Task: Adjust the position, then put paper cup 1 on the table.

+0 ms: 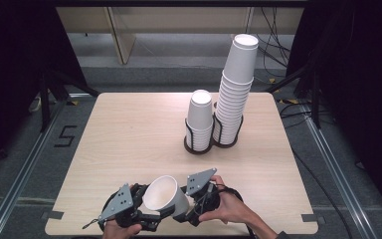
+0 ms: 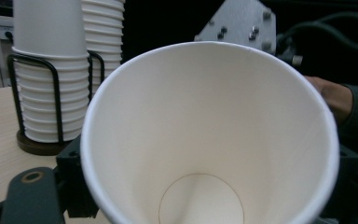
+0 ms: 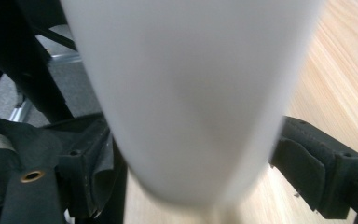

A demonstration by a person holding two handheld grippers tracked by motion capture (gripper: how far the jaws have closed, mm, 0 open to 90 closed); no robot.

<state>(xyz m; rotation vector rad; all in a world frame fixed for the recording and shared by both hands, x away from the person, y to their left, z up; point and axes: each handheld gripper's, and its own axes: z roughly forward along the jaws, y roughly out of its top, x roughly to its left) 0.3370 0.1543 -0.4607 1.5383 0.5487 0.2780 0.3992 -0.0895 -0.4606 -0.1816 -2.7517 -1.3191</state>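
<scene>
Between both grippers' fingers point(image 3: 317, 172), paper cup point(image 1: 163, 195).

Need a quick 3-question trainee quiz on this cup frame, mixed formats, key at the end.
1. True or false: the loose paper cup lies tilted between the left gripper and the right gripper.
2. Which stack in the black wire holder is taller: A) left stack B) right stack?
3. Fill in: in the left gripper view, the camera looks into the cup's open ____.

Key: 1 true; 2 B; 3 mouth.
</scene>
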